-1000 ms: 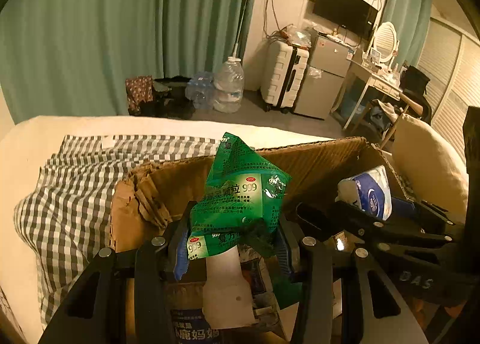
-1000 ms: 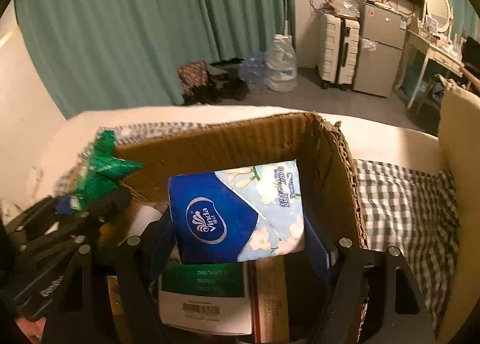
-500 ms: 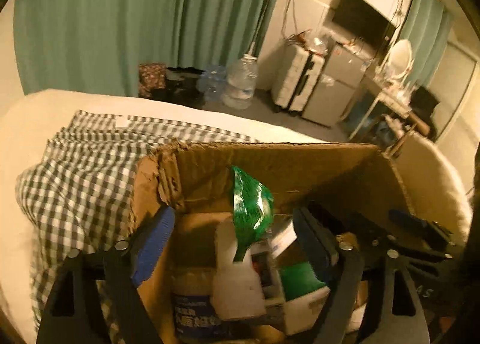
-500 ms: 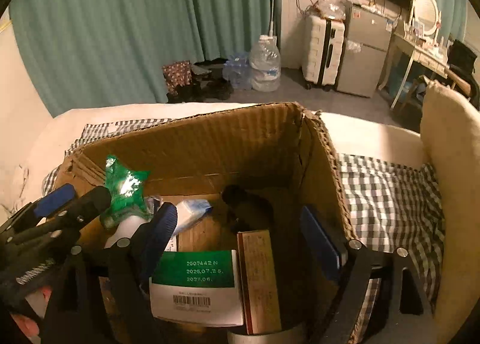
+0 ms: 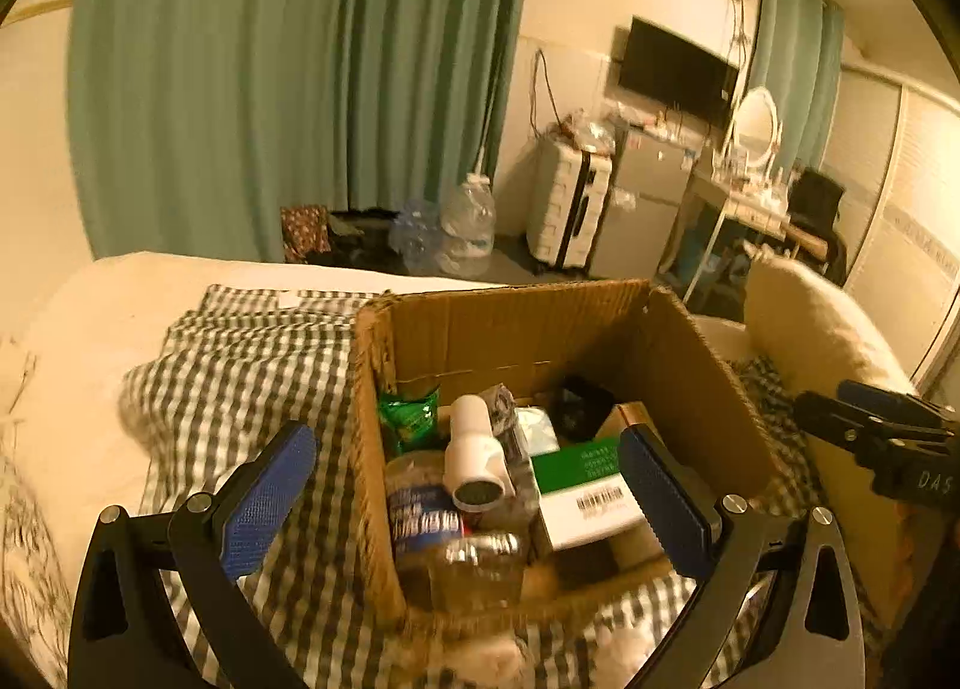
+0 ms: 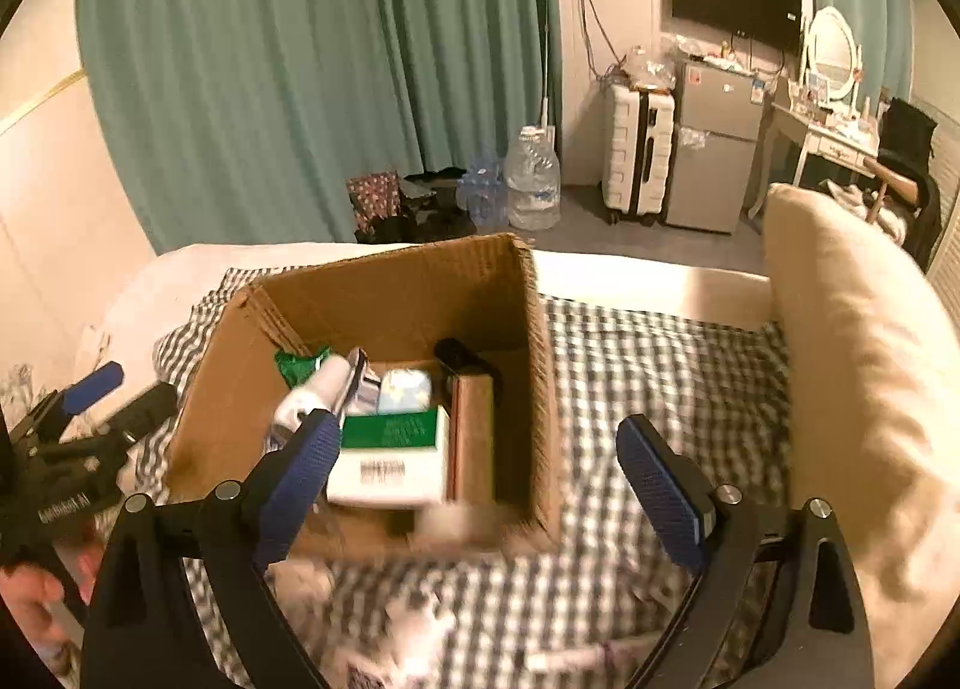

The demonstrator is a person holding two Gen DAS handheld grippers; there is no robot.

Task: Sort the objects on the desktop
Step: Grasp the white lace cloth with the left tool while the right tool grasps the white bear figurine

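Two empty claws just opened, left claw [image 5: 468, 485], right claw [image 6: 492, 485], cardboard box [image 5: 510, 323] of sorted items

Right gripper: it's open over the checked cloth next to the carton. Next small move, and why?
Probably drop toward the loose items on the checked cloth in front of the cardboard box. The right gripper has just been opening and nothing sits between its jaws; the tissue pack and green sachet lie in the box. The items are blurred, so I cannot tell which suits best.
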